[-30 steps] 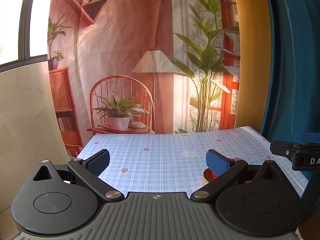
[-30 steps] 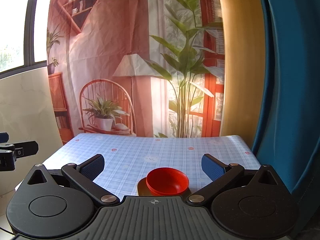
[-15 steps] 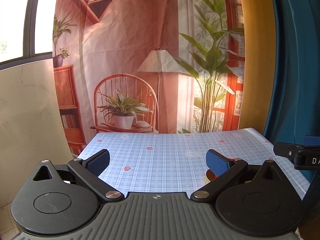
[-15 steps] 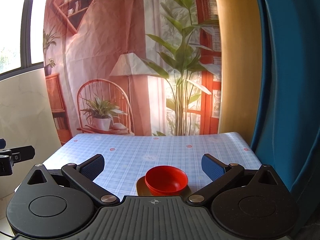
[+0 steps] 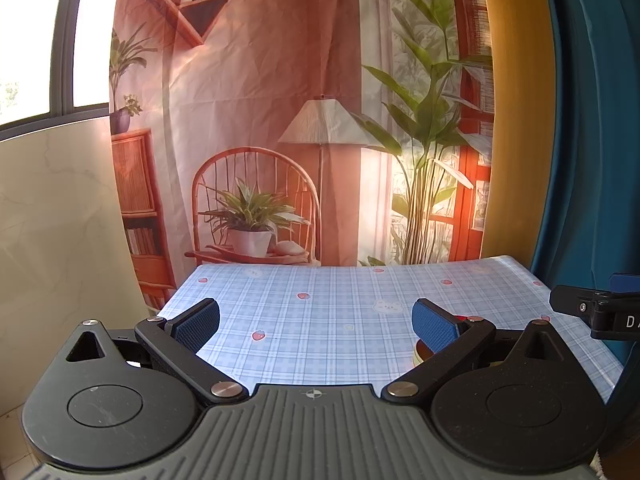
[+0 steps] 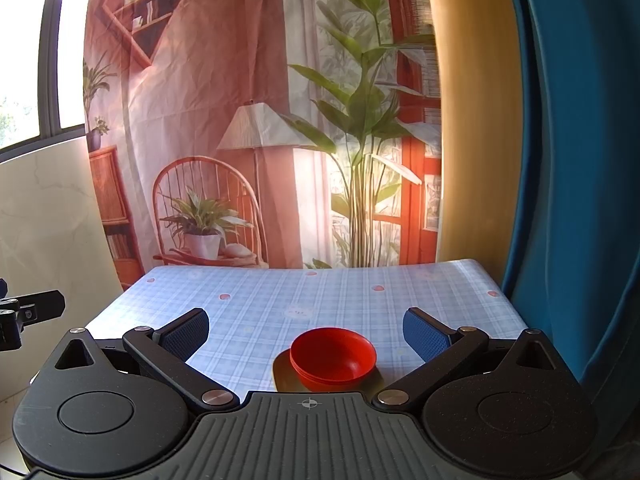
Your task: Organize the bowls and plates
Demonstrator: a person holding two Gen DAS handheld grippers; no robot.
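Red bowls (image 6: 334, 359) sit nested on a dark olive plate (image 6: 285, 374) near the table's front edge, in the right wrist view. My right gripper (image 6: 306, 332) is open and empty, just above and behind the stack, with the bowls between its fingers. In the left wrist view the stack (image 5: 422, 354) is mostly hidden behind the right finger. My left gripper (image 5: 316, 322) is open and empty, to the left of the stack.
The table (image 6: 340, 300) has a blue checked cloth with small strawberry prints. A printed backdrop hangs behind it, a blue curtain (image 6: 580, 160) stands at the right, and a pale marble wall (image 5: 60, 220) at the left. The right gripper's tip (image 5: 592, 308) shows at the left view's right edge.
Both grippers have shifted slightly, with the views tilting a little upward. The bowls and plate have not moved.
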